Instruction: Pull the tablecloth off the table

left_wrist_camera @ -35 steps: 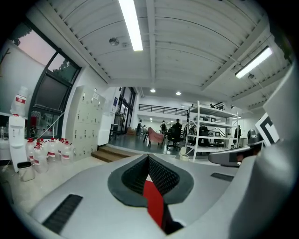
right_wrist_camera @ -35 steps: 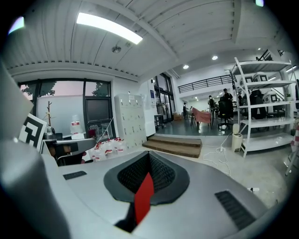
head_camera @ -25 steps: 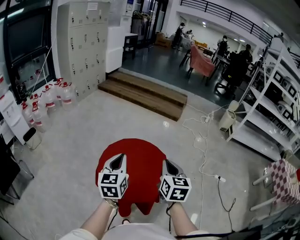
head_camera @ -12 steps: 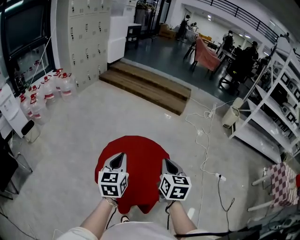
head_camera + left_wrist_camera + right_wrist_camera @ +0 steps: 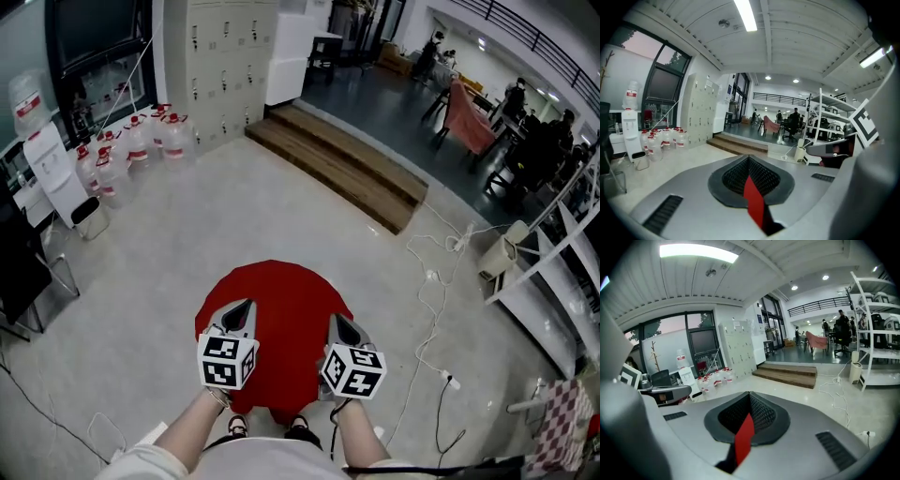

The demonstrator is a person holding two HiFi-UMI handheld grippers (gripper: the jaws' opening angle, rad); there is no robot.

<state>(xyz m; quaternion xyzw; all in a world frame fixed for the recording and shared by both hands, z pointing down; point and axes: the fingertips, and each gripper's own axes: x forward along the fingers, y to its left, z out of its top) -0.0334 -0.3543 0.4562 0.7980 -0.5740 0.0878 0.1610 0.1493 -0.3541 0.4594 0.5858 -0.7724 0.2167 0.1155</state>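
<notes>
A red cloth (image 5: 286, 305) lies draped over a small table right in front of the person (round, it seems from the outline, though the table itself is fully covered). The person's shoes (image 5: 298, 431) show under its near hem. In the head view the left tool (image 5: 242, 312) sits at the cloth's near left edge and the right tool (image 5: 337, 324) at its near right edge, side by side and apart, both pointing away from the person. The left gripper view shows that tool's jaws pressed together on a thin fold of the red cloth, which runs between the ribbed pads. The right gripper view shows the same, its jaws pinching a red strip. On the pale floor (image 5: 178, 244) beyond, water bottles (image 5: 141, 141) stand by grey lockers (image 5: 220, 47). A wooden step (image 5: 342, 173) lies further back, and a white cable (image 5: 433, 281) trails to the right
</notes>
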